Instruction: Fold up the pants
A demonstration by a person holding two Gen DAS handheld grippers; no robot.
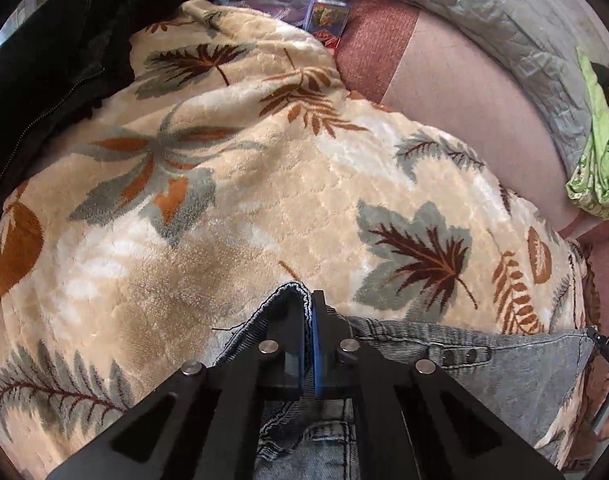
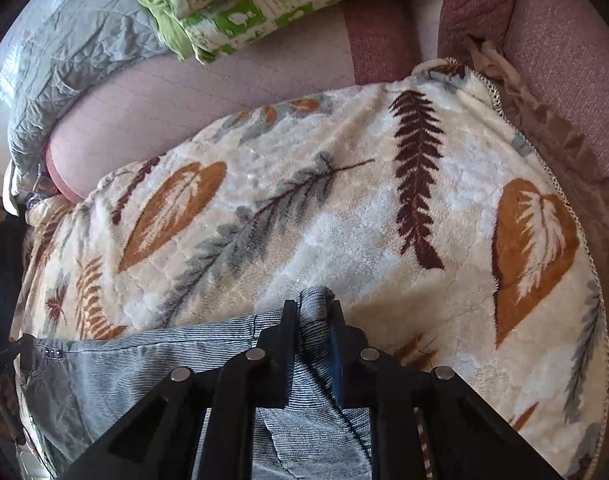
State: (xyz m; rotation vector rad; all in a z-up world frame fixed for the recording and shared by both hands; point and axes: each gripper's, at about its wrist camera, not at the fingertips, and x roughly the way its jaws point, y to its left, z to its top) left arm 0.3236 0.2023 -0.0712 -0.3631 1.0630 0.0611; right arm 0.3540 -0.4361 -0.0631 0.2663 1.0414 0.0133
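Observation:
Grey-blue denim pants [image 1: 504, 364] lie on a cream blanket with a leaf pattern [image 1: 224, 220]. My left gripper [image 1: 309, 300] is shut on a bunched edge of the pants at the waistband end, near the metal buttons [image 1: 459, 356]. In the right wrist view the pants [image 2: 144, 364] stretch to the left, and my right gripper [image 2: 314, 308] is shut on a fold of the denim that pokes up between the fingers. The waistband runs taut between the two grippers. The rest of the pants is hidden under the grippers.
A black zipped jacket [image 1: 52, 72] lies at the blanket's left. A grey quilt [image 1: 484, 12] and a green patterned cloth [image 2: 264, 0] lie at the back on the pink sofa [image 2: 564, 60]. The leaf blanket [image 2: 344, 208] spreads ahead.

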